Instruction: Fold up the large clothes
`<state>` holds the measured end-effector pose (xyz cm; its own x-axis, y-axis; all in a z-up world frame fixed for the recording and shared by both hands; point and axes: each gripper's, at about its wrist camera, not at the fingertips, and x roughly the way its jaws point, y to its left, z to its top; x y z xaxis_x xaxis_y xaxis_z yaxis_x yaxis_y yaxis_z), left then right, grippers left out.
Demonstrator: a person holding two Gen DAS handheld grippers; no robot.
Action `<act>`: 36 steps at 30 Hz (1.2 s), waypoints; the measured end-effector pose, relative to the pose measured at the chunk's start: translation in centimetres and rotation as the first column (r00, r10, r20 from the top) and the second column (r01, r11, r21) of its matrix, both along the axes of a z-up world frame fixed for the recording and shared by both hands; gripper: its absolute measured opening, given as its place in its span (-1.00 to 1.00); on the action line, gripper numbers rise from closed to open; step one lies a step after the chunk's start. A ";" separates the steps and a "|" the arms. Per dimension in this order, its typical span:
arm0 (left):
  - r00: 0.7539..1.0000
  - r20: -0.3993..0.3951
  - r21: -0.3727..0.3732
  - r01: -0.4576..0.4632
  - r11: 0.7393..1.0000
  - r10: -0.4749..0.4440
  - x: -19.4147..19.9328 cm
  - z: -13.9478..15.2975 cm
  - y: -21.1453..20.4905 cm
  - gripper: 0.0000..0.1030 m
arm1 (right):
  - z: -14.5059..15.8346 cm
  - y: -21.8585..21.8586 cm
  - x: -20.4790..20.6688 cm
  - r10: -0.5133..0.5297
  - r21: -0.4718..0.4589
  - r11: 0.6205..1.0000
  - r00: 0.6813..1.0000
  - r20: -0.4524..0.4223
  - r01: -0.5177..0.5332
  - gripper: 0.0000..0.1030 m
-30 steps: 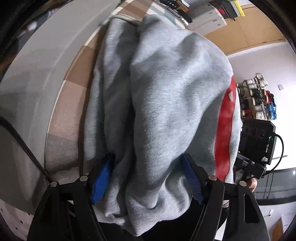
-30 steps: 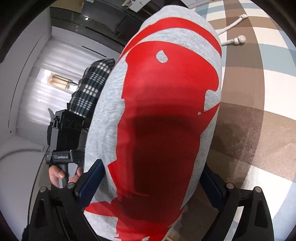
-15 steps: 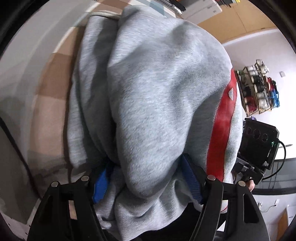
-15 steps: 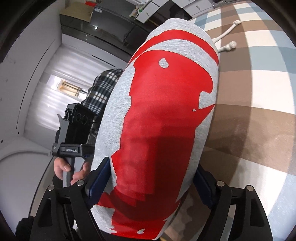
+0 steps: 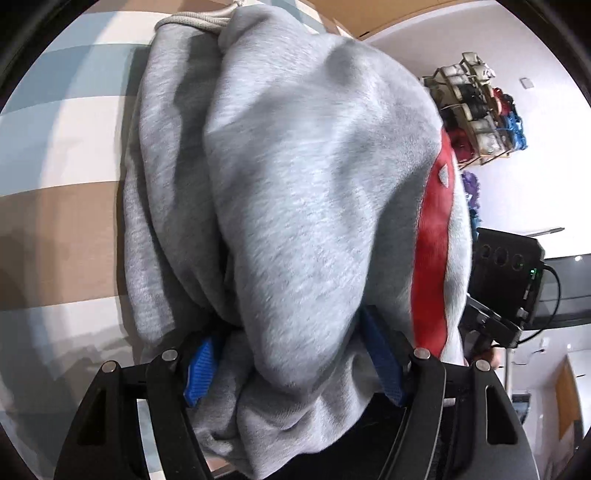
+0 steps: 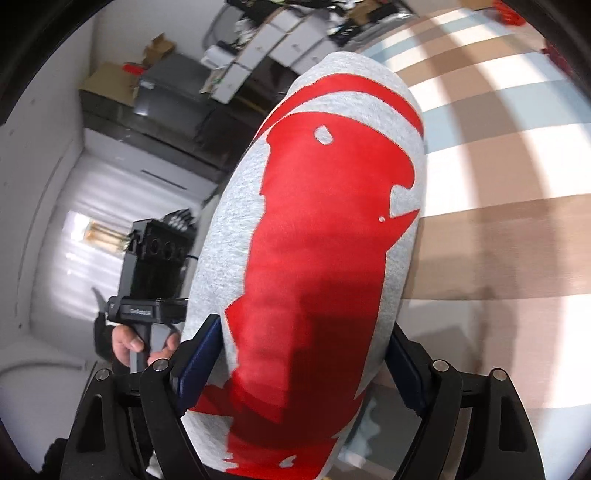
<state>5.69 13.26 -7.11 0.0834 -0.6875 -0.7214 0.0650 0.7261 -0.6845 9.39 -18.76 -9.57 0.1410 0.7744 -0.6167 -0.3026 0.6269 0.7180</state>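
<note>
A folded grey hoodie point(image 5: 295, 221) with a big red print point(image 6: 325, 221) hangs as a thick bundle over the checked cloth point(image 5: 55, 221). My left gripper point(image 5: 291, 343) is shut on its plain grey side, blue pads point(image 5: 201, 365) sunk into the fabric. My right gripper point(image 6: 303, 332) is shut on the printed side, and its pads point(image 6: 199, 354) press both flanks. The hood's drawstring point(image 5: 199, 18) shows at the top of the left wrist view. Each gripper's body shows in the other's view: the right one point(image 5: 506, 280), and the left one point(image 6: 155, 273) held by a hand point(image 6: 129, 341).
Brown, white and pale blue checks of the cloth point(image 6: 498, 240) spread beside and below the bundle. A shelf of shoes and oddments point(image 5: 480, 110) stands against the far wall. Boxes and dark cabinets point(image 6: 266, 48) line the back of the room.
Both grippers have carried the bundle sideways together over the checked cloth. The grey surface at the left of the left view has gone. The right jaws have narrowed a little on the hoodie.
</note>
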 end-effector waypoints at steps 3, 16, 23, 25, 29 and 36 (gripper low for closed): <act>1.000 0.005 -0.018 -0.030 0.999 0.030 -0.1 1.0 1.4 0.31 | 1.7 -1.4 0.3 -0.009 -0.067 0.998 0.999 0.048 0.012 0.63; 0.996 0.012 -0.045 -0.092 0.995 0.093 4.0 1.5 3.1 0.34 | 2.9 0.5 -4.3 -0.210 -0.085 0.969 0.952 0.222 0.233 0.93; 0.995 0.055 -0.143 -0.080 0.986 0.088 5.9 3.1 2.8 0.33 | 2.1 -2.6 -5.0 -0.348 0.137 0.935 0.924 0.158 0.328 0.93; 0.995 0.061 -0.140 -0.068 0.988 0.077 5.7 2.9 2.8 0.28 | 2.1 -2.6 -4.8 -0.351 0.149 0.932 0.923 0.158 0.329 0.93; 0.997 0.028 -0.114 -0.069 0.991 0.072 6.3 1.5 3.0 -0.66 | 2.7 -2.0 -5.4 -0.328 0.106 0.944 0.922 0.203 0.313 0.95; 0.992 0.073 -0.114 -0.093 0.989 0.101 4.6 2.7 5.2 -0.89 | 3.0 -1.3 -5.6 -0.303 0.070 0.953 0.922 0.242 0.295 1.00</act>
<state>10.27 18.43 -4.42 0.2066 -0.7484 -0.6302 0.0543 0.6519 -0.7564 3.81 -20.10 -6.57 0.5136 0.6909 -0.5088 -0.2744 0.6941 0.6655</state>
